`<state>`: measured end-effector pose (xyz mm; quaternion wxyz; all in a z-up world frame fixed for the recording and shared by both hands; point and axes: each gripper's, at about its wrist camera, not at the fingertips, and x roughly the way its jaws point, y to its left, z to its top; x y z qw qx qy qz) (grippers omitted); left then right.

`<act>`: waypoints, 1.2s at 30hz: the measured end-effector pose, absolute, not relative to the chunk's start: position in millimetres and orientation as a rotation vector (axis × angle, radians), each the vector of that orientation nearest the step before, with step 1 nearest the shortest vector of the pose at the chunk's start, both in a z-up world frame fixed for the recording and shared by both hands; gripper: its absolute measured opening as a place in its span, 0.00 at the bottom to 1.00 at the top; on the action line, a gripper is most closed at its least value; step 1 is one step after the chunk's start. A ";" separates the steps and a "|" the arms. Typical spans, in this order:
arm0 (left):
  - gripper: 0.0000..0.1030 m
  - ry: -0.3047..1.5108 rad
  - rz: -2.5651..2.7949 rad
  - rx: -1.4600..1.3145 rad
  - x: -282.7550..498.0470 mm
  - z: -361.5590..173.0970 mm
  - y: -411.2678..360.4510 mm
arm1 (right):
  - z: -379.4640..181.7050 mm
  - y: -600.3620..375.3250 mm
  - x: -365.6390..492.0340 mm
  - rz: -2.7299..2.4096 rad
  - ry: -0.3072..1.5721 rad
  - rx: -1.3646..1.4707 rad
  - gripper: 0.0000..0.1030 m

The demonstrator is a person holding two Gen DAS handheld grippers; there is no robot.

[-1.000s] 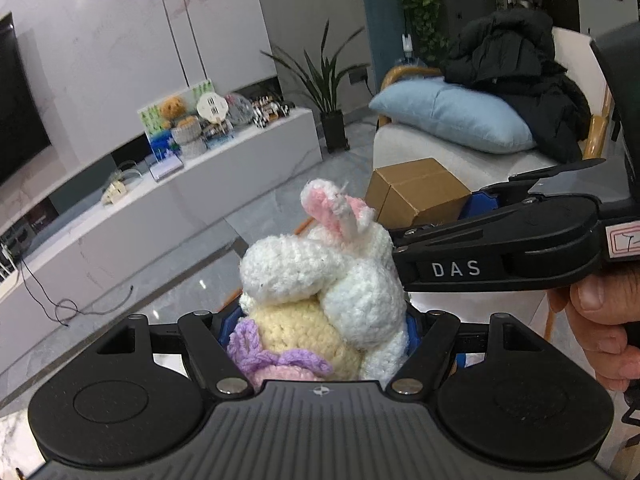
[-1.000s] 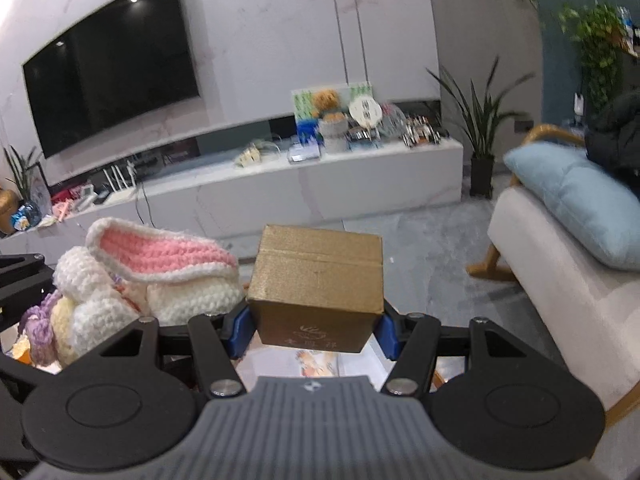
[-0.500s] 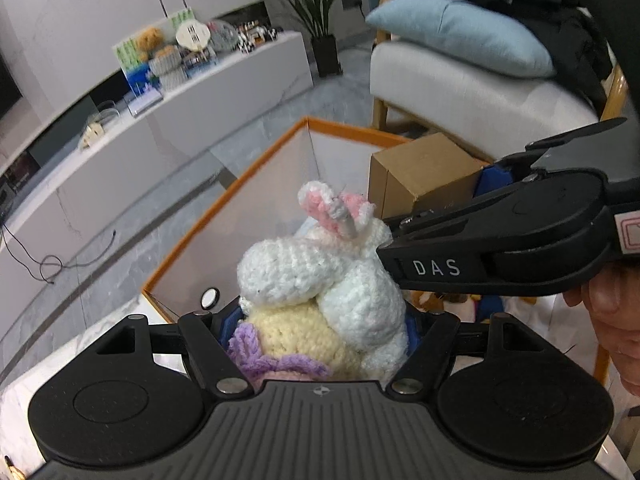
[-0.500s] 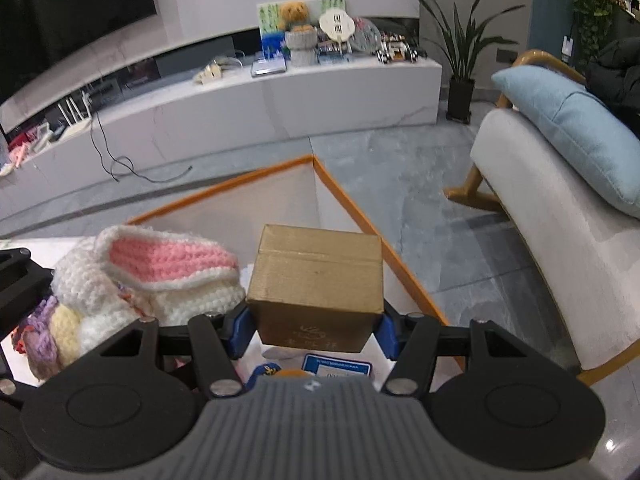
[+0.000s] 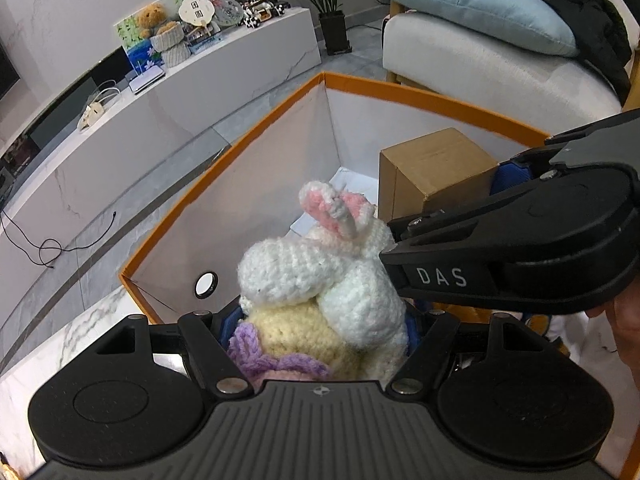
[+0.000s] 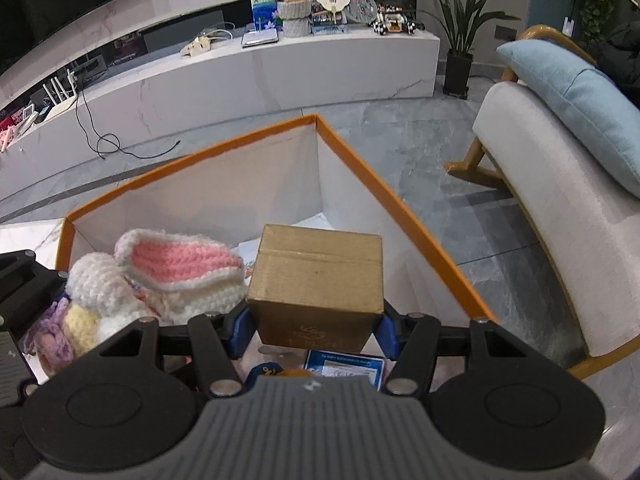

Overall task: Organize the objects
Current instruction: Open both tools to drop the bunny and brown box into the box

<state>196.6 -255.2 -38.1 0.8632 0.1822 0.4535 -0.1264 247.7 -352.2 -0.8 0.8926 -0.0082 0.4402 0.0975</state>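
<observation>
Both hands dropped toward the orange-rimmed bin (image 6: 420, 236): left gripper (image 5: 320, 320) pinching crochet bunny (image 5: 320, 276), right gripper (image 6: 314, 326) pinching cardboard box (image 6: 316, 276), release likely next.

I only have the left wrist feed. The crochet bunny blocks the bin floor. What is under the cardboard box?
Observer: On the right wrist view, a blue-bordered card lies in the bin below the cardboard box.
Operator: Right gripper's grip on the box?
Observer: Right gripper has a blue pad on each side of the box's lower part.
Operator: Bunny's ear?
Observer: The crochet bunny shows one wide pink-lined ear, beside the box's left face.
</observation>
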 end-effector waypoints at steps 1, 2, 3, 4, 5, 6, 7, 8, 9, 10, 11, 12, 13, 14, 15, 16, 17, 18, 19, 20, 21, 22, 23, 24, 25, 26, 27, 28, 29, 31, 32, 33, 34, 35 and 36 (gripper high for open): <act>0.82 0.954 -0.265 0.383 198.9 -39.6 -254.8 | -2.2 -350.7 248.4 0.202 0.918 -0.022 0.60; 0.82 0.957 -0.264 0.388 199.3 -40.8 -255.1 | -3.6 -349.3 249.2 0.200 0.921 -0.029 0.60; 0.82 0.958 -0.264 0.397 199.4 -41.8 -256.1 | -4.0 -348.1 249.3 0.199 0.922 -0.035 0.60; 0.82 0.958 -0.263 0.405 199.0 -43.0 -257.1 | -4.7 -346.9 249.1 0.197 0.923 -0.043 0.60; 0.82 0.957 -0.262 0.411 198.9 -44.1 -257.9 | -5.1 -346.4 249.2 0.195 0.924 -0.049 0.60; 0.82 0.956 -0.261 0.422 199.2 -45.3 -258.8 | -5.7 -346.3 249.5 0.194 0.926 -0.051 0.60; 0.82 0.957 -0.261 0.430 199.1 -46.3 -259.8 | -6.5 -346.5 250.2 0.192 0.929 -0.052 0.60; 0.82 0.959 -0.261 0.437 200.0 -47.4 -260.6 | -7.6 -346.5 250.7 0.189 0.932 -0.054 0.60; 0.82 0.962 -0.260 0.448 200.6 -48.4 -261.9 | -8.9 -346.6 251.2 0.187 0.935 -0.057 0.60; 0.82 0.966 -0.260 0.461 201.3 -49.9 -263.3 | -10.1 -346.2 251.6 0.183 0.939 -0.061 0.60; 0.82 0.970 -0.261 0.473 201.1 -51.4 -265.1 | -11.2 -345.8 252.2 0.178 0.948 -0.066 0.60; 0.83 0.970 -0.258 0.475 201.4 -51.9 -265.8 | -11.6 -345.7 252.7 0.176 0.952 -0.067 0.60; 0.83 0.971 -0.255 0.478 202.2 -52.0 -266.3 | -11.8 -346.2 253.1 0.178 0.955 -0.063 0.60; 0.83 0.975 -0.253 0.479 203.2 -52.1 -267.0 | -11.7 -346.5 253.2 0.180 0.955 -0.061 0.59; 0.83 0.978 -0.250 0.480 203.7 -52.0 -267.3 | -11.3 -346.1 252.9 0.178 0.954 -0.063 0.59; 0.83 0.983 -0.249 0.484 204.1 -52.0 -267.5 | -11.4 -345.4 252.6 0.176 0.955 -0.067 0.59; 0.84 0.989 -0.249 0.489 204.6 -52.1 -267.8 | -11.6 -345.4 253.1 0.176 0.958 -0.066 0.59; 0.84 0.994 -0.250 0.495 205.1 -52.0 -268.3 | -11.7 -346.1 254.6 0.178 0.960 -0.064 0.59; 0.85 0.997 -0.251 0.498 205.8 -52.0 -268.4 | -12.3 -345.7 255.0 0.176 0.962 -0.064 0.60; 0.87 0.998 -0.253 0.501 205.7 -52.1 -268.7 | -12.1 -345.7 255.1 0.172 0.961 -0.065 0.60; 0.87 0.998 -0.255 0.503 206.5 -52.2 -268.1 | -12.1 -345.7 255.0 0.169 0.959 -0.064 0.60; 0.87 0.998 -0.254 0.505 207.4 -52.6 -266.7 | -11.8 -346.0 254.9 0.165 0.956 -0.063 0.63; 0.88 1.000 -0.254 0.508 207.4 -53.0 -266.7 | -11.2 -346.0 254.8 0.162 0.952 -0.062 0.66; 0.89 1.000 -0.256 0.511 207.2 -53.1 -266.8 | -10.8 -346.2 254.5 0.160 0.948 -0.062 0.68; 0.90 1.002 -0.258 0.510 207.0 -52.8 -266.7 | -10.7 -346.6 254.0 0.159 0.945 -0.060 0.68; 0.91 1.005 -0.261 0.510 207.0 -52.6 -267.0 | -10.3 -346.8 254.0 0.158 0.944 -0.059 0.68; 0.91 1.007 -0.262 0.510 207.2 -52.6 -266.8 | -10.6 -348.6 254.9 0.157 0.944 -0.057 0.68; 0.91 1.010 -0.263 0.512 207.4 -52.4 -266.7 | -10.8 -348.8 255.0 0.155 0.944 -0.056 0.68; 0.91 1.013 -0.263 0.512 207.5 -52.0 -266.7 | -10.7 -349.0 255.1 0.153 0.943 -0.056 0.68; 0.91 1.015 -0.263 0.509 207.3 -51.2 -266.4 | -9.5 -348.5 254.2 0.148 0.935 -0.055 0.69; 0.91 1.015 -0.262 0.504 207.2 -50.2 -266.2 | -8.0 -348.2 253.7 0.147 0.928 -0.055 0.70; 0.91 1.016 -0.259 0.498 207.4 -49.1 -265.7 | -6.6 -347.7 253.1 0.148 0.921 -0.054 0.70; 0.91 1.015 -0.258 0.491 207.3 -47.7 -265.5 | -4.1 -346.5 251.9 0.152 0.912 -0.054 0.71; 0.91 1.013 -0.257 0.485 207.3 -46.3 -265.6 | -1.5 -345.6 250.9 0.154 0.903 -0.052 0.73; 0.91 1.010 -0.255 0.481 207.4 -44.6 -265.0 | 1.3 -344.7 249.9 0.157 0.893 -0.050 0.74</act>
